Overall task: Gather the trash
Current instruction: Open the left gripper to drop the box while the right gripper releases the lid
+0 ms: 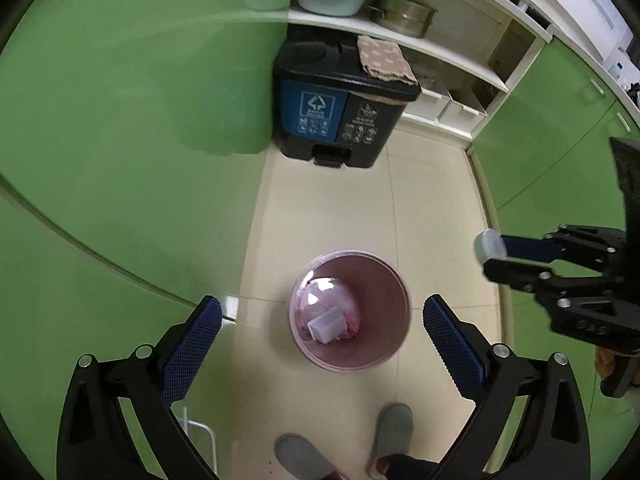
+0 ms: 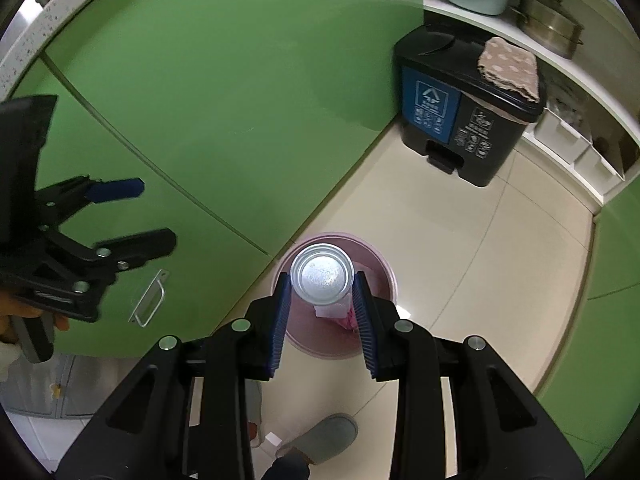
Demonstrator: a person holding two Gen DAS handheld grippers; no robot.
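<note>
While pointing steeply down at a cream tiled kitchen floor between green cabinet doors, right gripper (image 2: 322,292) clamped on a metal can (image 2: 322,274), blue pads pressing its sides, round silver end facing the lens, long axis running away along the fingers toward the floor. Directly beyond the can, a small pink wastebasket (image 2: 384,276) standing upright on the floor, mouth open upward, already holding a clear plastic wrapper and a scrap of pink and white packaging. From the right wrist view, can overlapping the near-left part of the basket's mouth, so judged to hang above the opening or just short of its rim; true height above the rim not readable. From the left wrist view, same can (image 1: 489,249) seen side-on at the tip of the right gripper (image 1: 500,258), up and to the right of the pink wastebasket (image 1: 394,344), apparently not yet centred over it. Left gripper (image 1: 322,326) spread wide, jaws empty, nothing between the pads, framing the basket from above. Right hand the nearer to finishing: likely a short carry inward over the mouth, then a release to drop the can end-first. Farther back, a black two-compartment pedal bin (image 1: 344,116) with a dotted cloth (image 1: 384,58) on its lid, untouched. Grey slippers (image 1: 394,426) at the lower edge.
</note>
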